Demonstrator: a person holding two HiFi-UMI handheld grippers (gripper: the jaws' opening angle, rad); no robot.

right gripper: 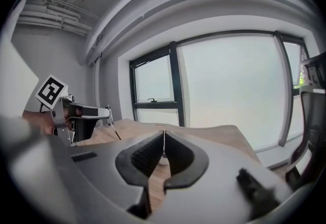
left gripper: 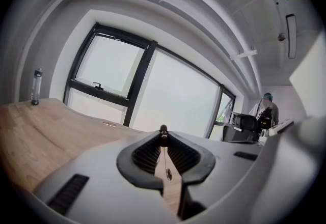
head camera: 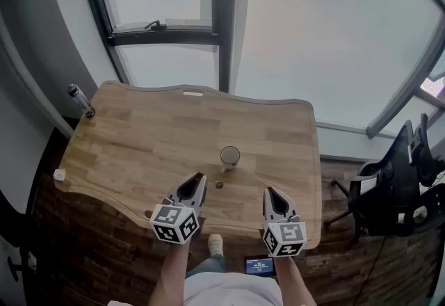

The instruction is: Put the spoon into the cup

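Where the near edge of the wooden table curves in front of the person, two forearms are seen reaching forward. Each bears a gripper with a marker cube, and both grippers are held on the near side of the cup. The left gripper is set to the near left of the cup and is angled toward it. Its fingers are pinched on the dark end of the spoon, whose thin stem is seen hanging below the tips down to a small bowl. The spoon is thus held short of the cup, on its near-left side and outside it. In the head view a small brown spot is made out just on the near side of the cup, beside the left gripper's tip. Whether this is the spoon's lower end or something lying on the wood cannot be told. The right gripper is held to the near right of the cup and apart from it. Its fingers are pressed together at the tips, with nothing clamped between them. The cup is stood upright on the table, apart from both grippers. Far to the left of the cup, at the table's back corner, a slim clear bottle is stood upright. To the right of the cup, off the table, a black office chair is seen. Beyond the cup, past the table's far edge, a large dark-framed window is seen.
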